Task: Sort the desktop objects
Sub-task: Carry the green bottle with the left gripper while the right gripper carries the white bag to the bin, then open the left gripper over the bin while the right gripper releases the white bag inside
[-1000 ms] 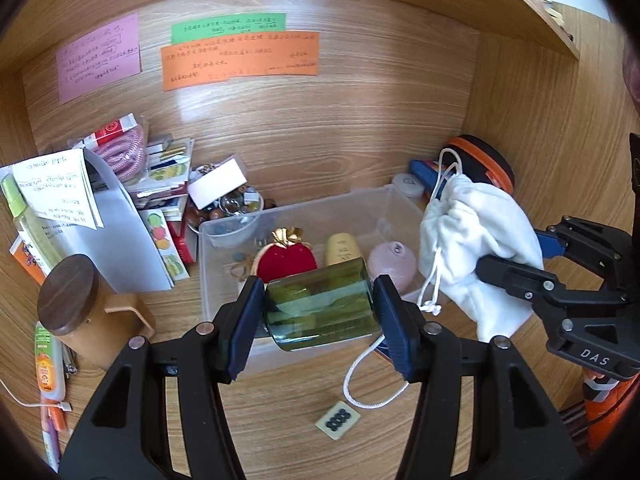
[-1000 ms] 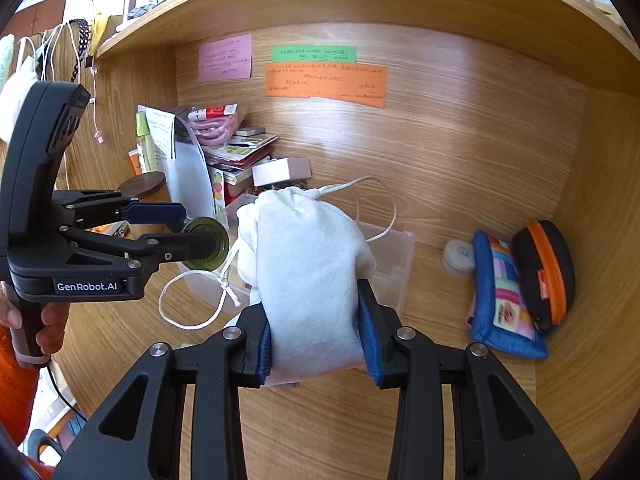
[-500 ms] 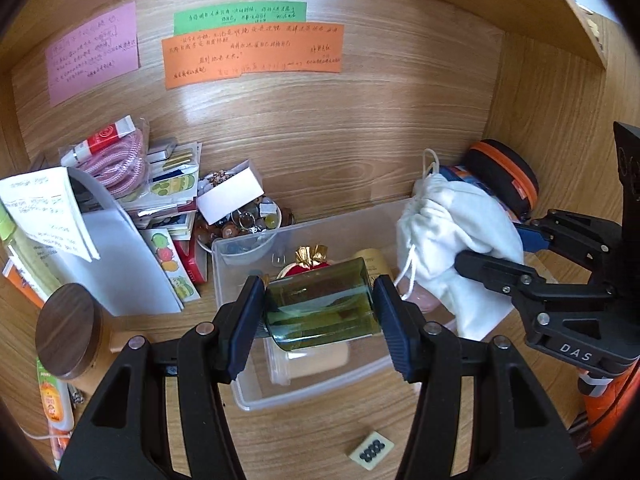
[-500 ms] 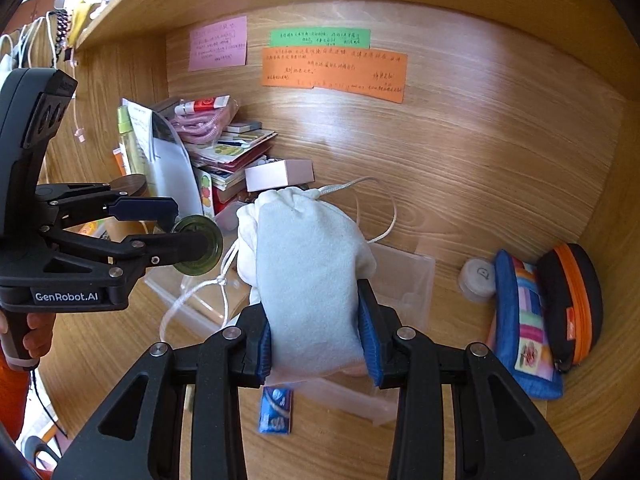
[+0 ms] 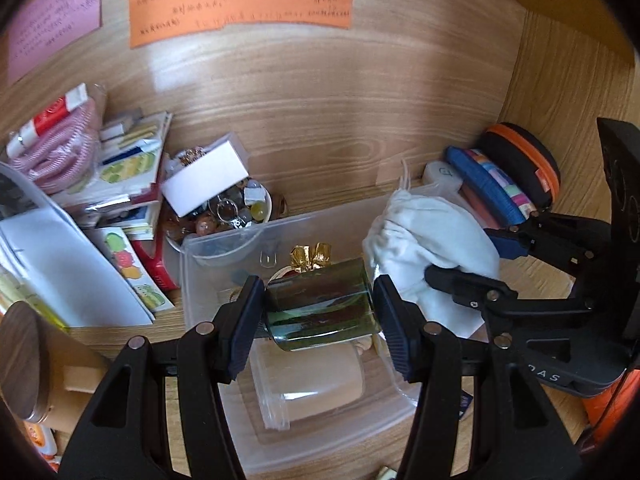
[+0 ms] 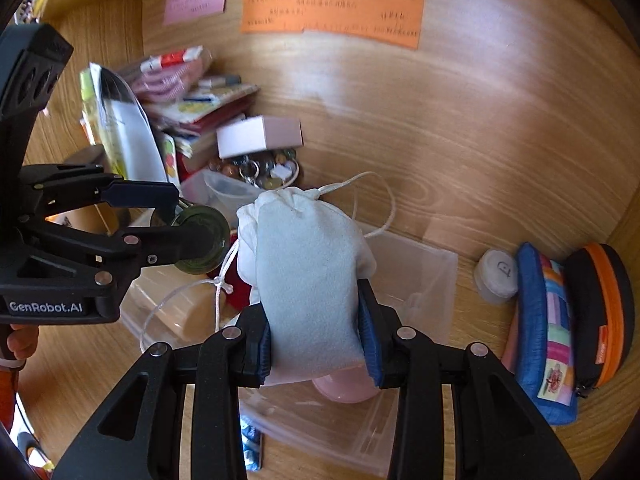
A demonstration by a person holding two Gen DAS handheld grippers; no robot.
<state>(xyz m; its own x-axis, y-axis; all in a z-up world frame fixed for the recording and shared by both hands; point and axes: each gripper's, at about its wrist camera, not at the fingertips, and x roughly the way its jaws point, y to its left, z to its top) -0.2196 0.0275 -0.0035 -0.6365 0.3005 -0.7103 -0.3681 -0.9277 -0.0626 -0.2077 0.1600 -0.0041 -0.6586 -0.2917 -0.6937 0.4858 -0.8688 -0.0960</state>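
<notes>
Left wrist: our left gripper (image 5: 318, 312) is clamping the green glass jar (image 5: 320, 306) above the clear plastic bin (image 5: 320, 436). Right wrist: our right gripper (image 6: 316, 340) is squeezing the white drawstring pouch (image 6: 308, 280) at twelve o'clock, over the bin.

Above the clear plastic storage bin (image 5: 208, 320) the way is crowded: the left gripper (image 5: 318, 312), clamped on a green glass jar (image 5: 320, 306), and the right gripper (image 6: 316, 344), clamped on a white drawstring cloth pouch (image 6: 308, 280), hang close side by side over it. Left of the bin a leaning stack of books and papers (image 5: 120, 208) and a bowl of beads and trinkets (image 5: 224, 216) block passage, and right of it a blue striped zip pouch (image 6: 544, 328) and a black-and-orange case (image 6: 600, 308) stand against the side wall. Bare wooden desk (image 6: 460, 184) lies behind the bin toward the back panel.
</notes>
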